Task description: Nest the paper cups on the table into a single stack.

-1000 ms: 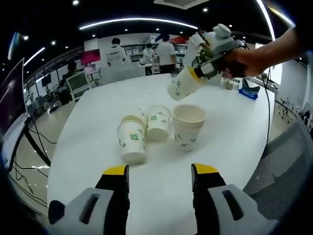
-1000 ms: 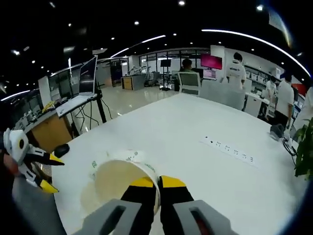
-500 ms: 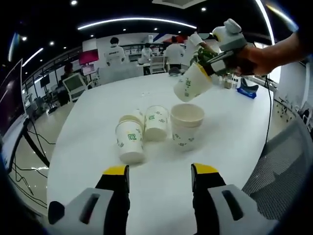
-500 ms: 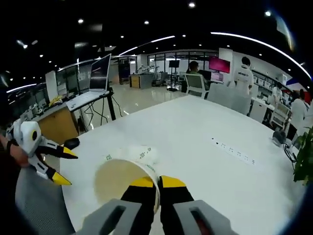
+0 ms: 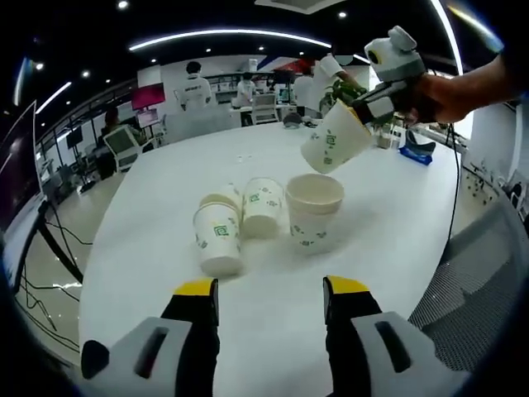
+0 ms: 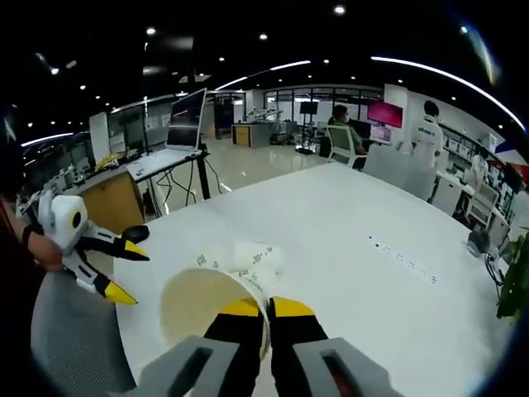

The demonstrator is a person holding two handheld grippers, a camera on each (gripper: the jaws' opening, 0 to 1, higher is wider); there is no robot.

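Observation:
White paper cups with green logos stand on the white table (image 5: 165, 215). A short stack of nested cups (image 5: 313, 211) stands mouth up at the middle, with several single cups (image 5: 220, 238) close to its left. My right gripper (image 5: 364, 101) holds one more cup (image 5: 333, 143) by its rim, tilted, in the air above and right of the stack. In the right gripper view that held cup (image 6: 205, 302) shows its open mouth, with my right gripper (image 6: 267, 310) shut on its rim. My left gripper (image 5: 270, 289) hangs open over the near table edge, well short of the cups.
A mesh chair (image 5: 475, 273) stands at the table's right edge. A blue object (image 5: 420, 154) lies at the far right of the table. A power strip (image 6: 405, 258) is set in the tabletop. Several people stand by desks (image 5: 198, 91) beyond the table.
The right gripper has carried its cup up and to the right, from beside the stack to higher above it. The left gripper and the standing cups have stayed put.

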